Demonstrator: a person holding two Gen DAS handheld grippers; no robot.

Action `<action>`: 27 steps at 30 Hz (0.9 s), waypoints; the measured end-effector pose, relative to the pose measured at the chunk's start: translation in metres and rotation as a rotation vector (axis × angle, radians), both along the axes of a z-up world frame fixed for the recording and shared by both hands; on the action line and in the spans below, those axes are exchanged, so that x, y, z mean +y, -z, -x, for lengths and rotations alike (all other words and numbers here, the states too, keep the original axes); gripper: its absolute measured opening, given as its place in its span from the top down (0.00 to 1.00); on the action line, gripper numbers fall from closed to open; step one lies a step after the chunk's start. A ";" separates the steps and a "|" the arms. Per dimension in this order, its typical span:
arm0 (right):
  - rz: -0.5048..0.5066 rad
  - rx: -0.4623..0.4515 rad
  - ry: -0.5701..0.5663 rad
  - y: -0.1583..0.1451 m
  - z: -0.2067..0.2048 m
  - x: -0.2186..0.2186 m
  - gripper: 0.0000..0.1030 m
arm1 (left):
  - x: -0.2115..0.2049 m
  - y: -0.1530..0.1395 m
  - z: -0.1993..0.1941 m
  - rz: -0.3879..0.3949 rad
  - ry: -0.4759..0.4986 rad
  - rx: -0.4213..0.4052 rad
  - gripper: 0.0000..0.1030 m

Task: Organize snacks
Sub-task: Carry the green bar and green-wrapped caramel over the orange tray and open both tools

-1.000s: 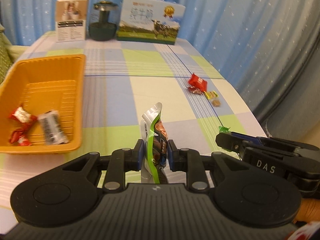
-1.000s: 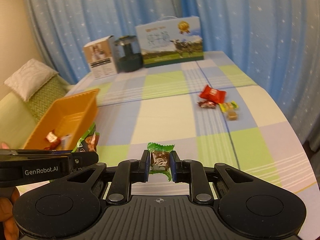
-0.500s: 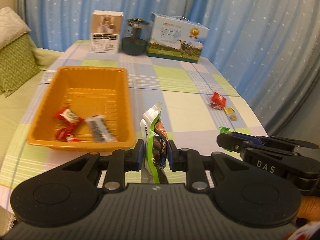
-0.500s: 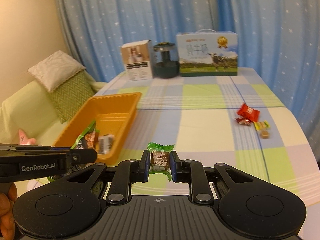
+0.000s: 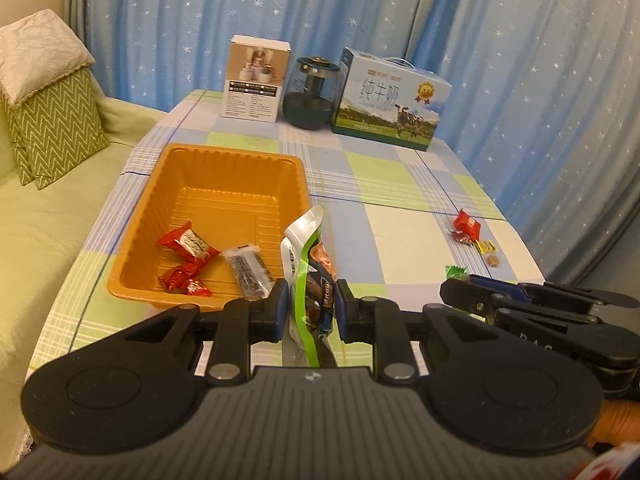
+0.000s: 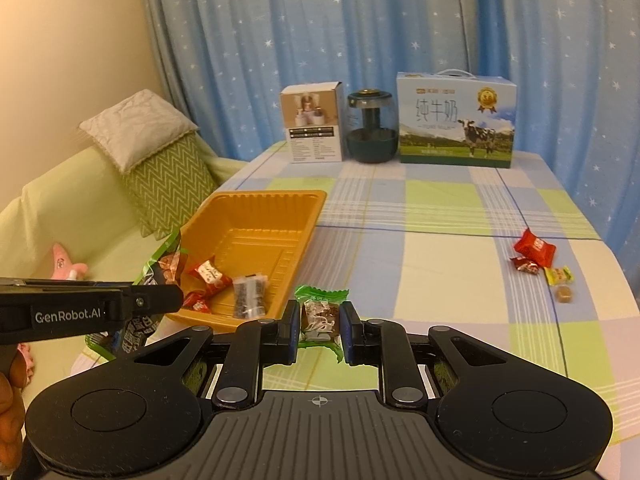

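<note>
Left gripper: pinching green-striped snack pouch, upright, near orange tray front rim. Right gripper: clamped on green-wrapped candy. Checked tablecloth: bare centre; loose candies near right edge. Blue curtains behind.

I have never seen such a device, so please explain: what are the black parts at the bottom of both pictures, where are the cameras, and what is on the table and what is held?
A person holds one two-finger gripper in each hand; each carries a camera looking along its fingers. In the left camera's picture, the left gripper is shut on a green and silver snack pouch. In the right camera's picture, the right gripper is shut on a green-wrapped candy. On the checked tablecloth stands an orange tray holding two red packets and a dark one. Four small sweets lie at the right.
</note>
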State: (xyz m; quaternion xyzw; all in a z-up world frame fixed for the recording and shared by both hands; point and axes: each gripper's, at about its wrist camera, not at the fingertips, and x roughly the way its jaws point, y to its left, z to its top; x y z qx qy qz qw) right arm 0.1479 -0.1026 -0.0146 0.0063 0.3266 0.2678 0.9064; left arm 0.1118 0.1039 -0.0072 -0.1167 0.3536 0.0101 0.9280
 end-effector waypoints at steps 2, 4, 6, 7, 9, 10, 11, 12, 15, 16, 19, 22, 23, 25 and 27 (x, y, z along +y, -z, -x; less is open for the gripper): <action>0.002 -0.001 -0.008 0.000 -0.001 0.004 0.80 | 0.005 0.000 0.000 -0.002 -0.007 0.000 0.79; 0.002 0.000 -0.015 0.001 -0.002 0.008 0.80 | 0.009 -0.001 0.000 -0.002 -0.014 0.000 0.79; 0.002 0.002 -0.023 0.001 -0.004 0.012 0.80 | 0.013 0.000 0.000 -0.003 -0.024 0.001 0.79; 0.003 0.002 -0.028 0.002 -0.004 0.014 0.80 | 0.016 0.000 0.000 -0.002 -0.027 0.002 0.79; 0.004 0.005 -0.036 0.003 -0.006 0.020 0.80 | 0.020 0.000 -0.001 -0.004 -0.037 0.003 0.79; 0.004 0.007 -0.040 0.004 -0.007 0.023 0.80 | 0.023 0.000 -0.002 -0.004 -0.042 0.004 0.79; 0.005 0.009 -0.044 0.005 -0.009 0.025 0.80 | 0.025 0.001 -0.002 -0.003 -0.046 0.004 0.79; 0.005 0.012 -0.048 0.006 -0.011 0.028 0.80 | 0.028 0.001 -0.003 -0.003 -0.051 0.005 0.79; 0.001 0.018 -0.061 0.008 -0.018 0.037 0.80 | 0.037 0.003 -0.007 -0.002 -0.064 0.010 0.79; 0.002 0.019 -0.066 0.008 -0.019 0.040 0.80 | 0.040 0.003 -0.009 -0.003 -0.069 0.011 0.79; -0.003 0.029 -0.077 0.010 -0.028 0.050 0.80 | 0.049 0.005 -0.015 -0.002 -0.079 0.013 0.79; -0.010 0.040 -0.086 0.013 -0.038 0.061 0.80 | 0.057 0.006 -0.025 -0.005 -0.084 0.015 0.79; -0.013 0.045 -0.088 0.014 -0.041 0.064 0.80 | 0.059 0.007 -0.028 -0.006 -0.085 0.014 0.79; -0.016 0.054 -0.092 0.017 -0.048 0.070 0.80 | 0.064 0.008 -0.036 -0.011 -0.084 0.012 0.79; -0.015 0.059 -0.095 0.020 -0.055 0.077 0.80 | 0.068 0.011 -0.045 -0.010 -0.084 0.013 0.79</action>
